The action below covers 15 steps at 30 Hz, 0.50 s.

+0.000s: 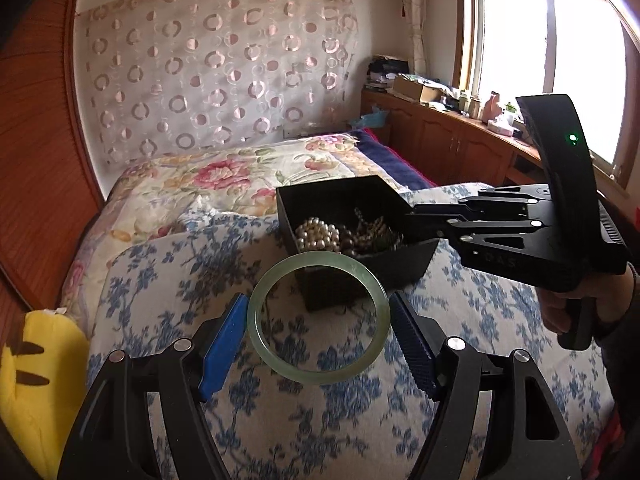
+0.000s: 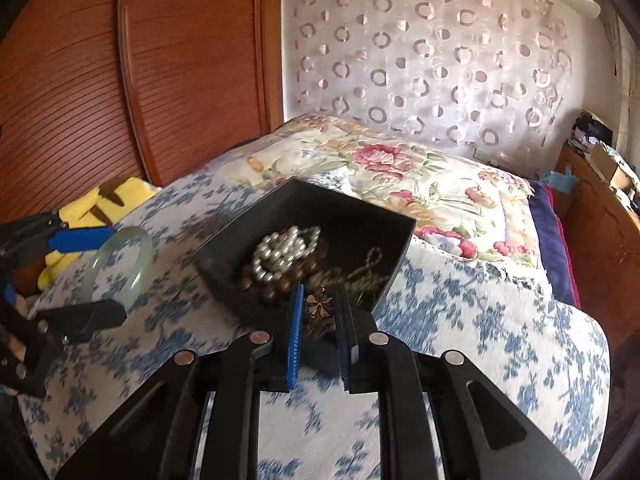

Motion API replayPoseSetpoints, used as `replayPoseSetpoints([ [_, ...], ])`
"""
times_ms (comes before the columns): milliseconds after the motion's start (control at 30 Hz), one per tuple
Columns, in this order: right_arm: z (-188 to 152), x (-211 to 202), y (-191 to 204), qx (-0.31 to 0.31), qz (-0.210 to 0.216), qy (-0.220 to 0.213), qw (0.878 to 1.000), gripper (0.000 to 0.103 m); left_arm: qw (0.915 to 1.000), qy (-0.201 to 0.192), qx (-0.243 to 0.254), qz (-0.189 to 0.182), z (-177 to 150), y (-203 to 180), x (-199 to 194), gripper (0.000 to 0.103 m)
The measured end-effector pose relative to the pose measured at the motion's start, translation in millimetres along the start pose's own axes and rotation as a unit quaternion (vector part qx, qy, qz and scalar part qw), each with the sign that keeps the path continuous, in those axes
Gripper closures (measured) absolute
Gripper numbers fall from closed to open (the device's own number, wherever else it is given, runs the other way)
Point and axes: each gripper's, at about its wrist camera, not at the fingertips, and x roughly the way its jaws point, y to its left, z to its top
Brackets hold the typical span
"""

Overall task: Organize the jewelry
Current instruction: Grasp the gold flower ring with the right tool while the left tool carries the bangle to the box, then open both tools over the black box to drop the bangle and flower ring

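Left gripper [image 1: 318, 322] has its jaws spread wide around a green bangle [image 1: 318, 322], pinched across its width above the bed [image 1: 280, 408]. Right gripper [image 2: 319, 307] clamps the near wall of the black box [image 2: 352, 212], pearls [image 2: 282, 254] piled inside.

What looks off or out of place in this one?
The black box sits tilted on the soft blue-flowered quilt, its jewelry heaped together. The jade bangle is outside it, between the left gripper fingers.
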Motion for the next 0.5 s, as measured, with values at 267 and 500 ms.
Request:
replayPoseSetpoints([
  [267, 15, 19, -4, -0.015, -0.017, 0.013, 1.0, 0.085, 1.0, 0.005, 0.006, 0.004, 20, 2, 19, 0.034],
  [500, 12, 13, -17, 0.007, -0.003, 0.004, 1.0, 0.07, 0.9999, 0.008, 0.013, 0.003, 40, -1, 36, 0.034],
])
